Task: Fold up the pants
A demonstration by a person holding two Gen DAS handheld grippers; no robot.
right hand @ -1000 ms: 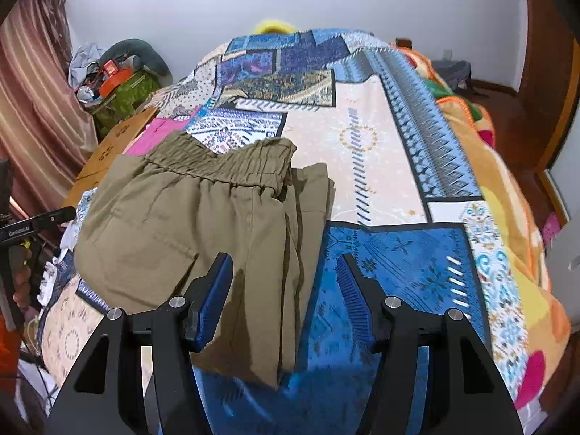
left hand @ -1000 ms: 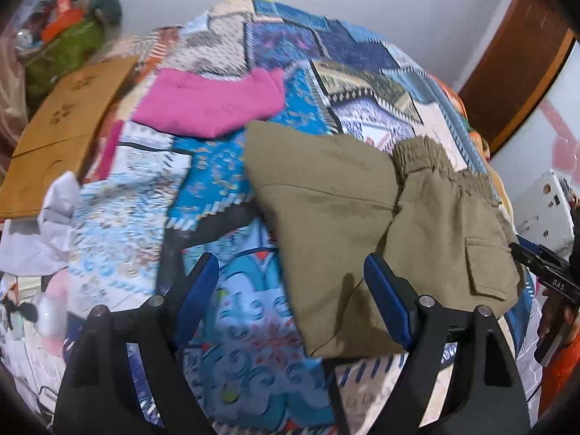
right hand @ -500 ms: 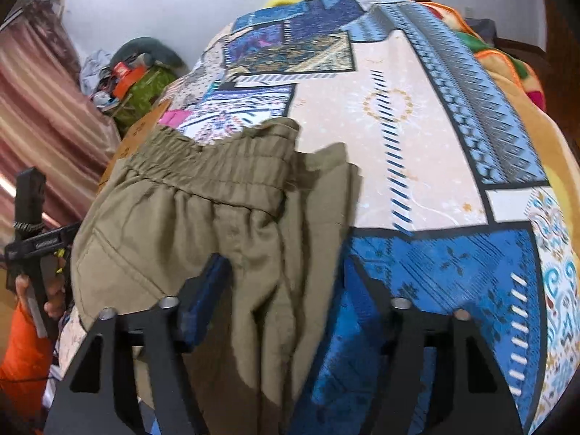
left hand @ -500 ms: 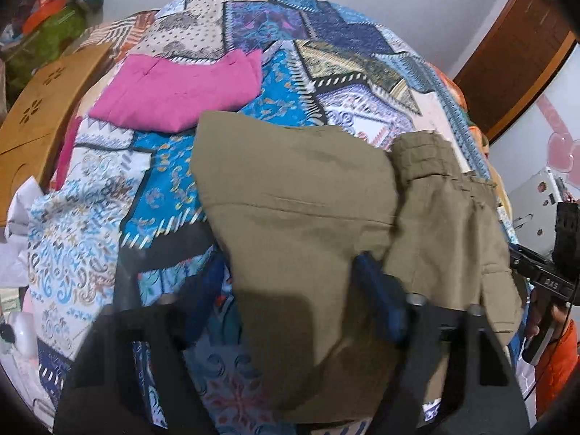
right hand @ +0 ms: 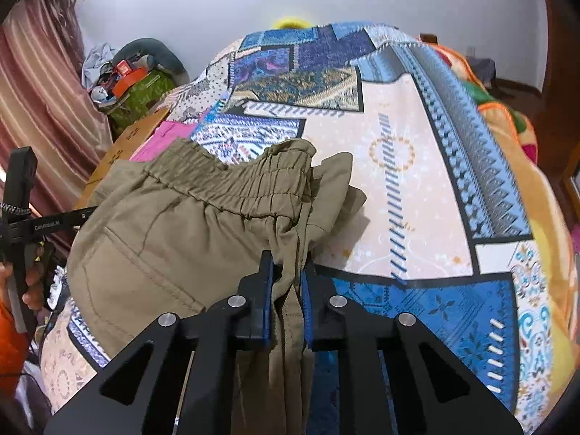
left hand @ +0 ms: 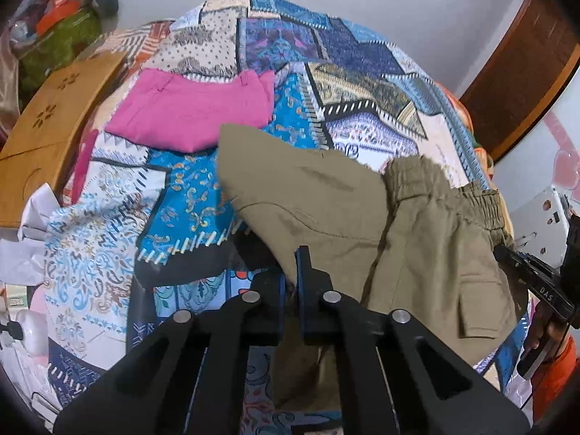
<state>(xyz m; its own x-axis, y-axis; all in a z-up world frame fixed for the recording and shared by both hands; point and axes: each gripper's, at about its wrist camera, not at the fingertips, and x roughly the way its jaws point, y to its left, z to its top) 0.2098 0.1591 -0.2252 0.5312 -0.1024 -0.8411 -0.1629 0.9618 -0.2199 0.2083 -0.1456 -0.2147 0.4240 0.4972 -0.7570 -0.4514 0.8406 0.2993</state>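
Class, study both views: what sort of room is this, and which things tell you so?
Probably a bedroom: a patchwork bedspread covers a bed, a curtain hangs at one side, and khaki pants and a pink garment lie on it.

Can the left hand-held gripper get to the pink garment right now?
Probably not as things stand. The left hand-held gripper is shut on the olive pants, so it is occupied. The pink garment lies uncovered farther up the patchwork bedspread; once the pants are released, the path looks free.

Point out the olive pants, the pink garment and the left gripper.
olive pants [right hand: 174, 253]: right wrist view, seat panel below waistband.
pink garment [left hand: 188, 108]: left wrist view, middle of folded cloth.
left gripper [left hand: 290, 282]: left wrist view, between fingertips clamping pants.
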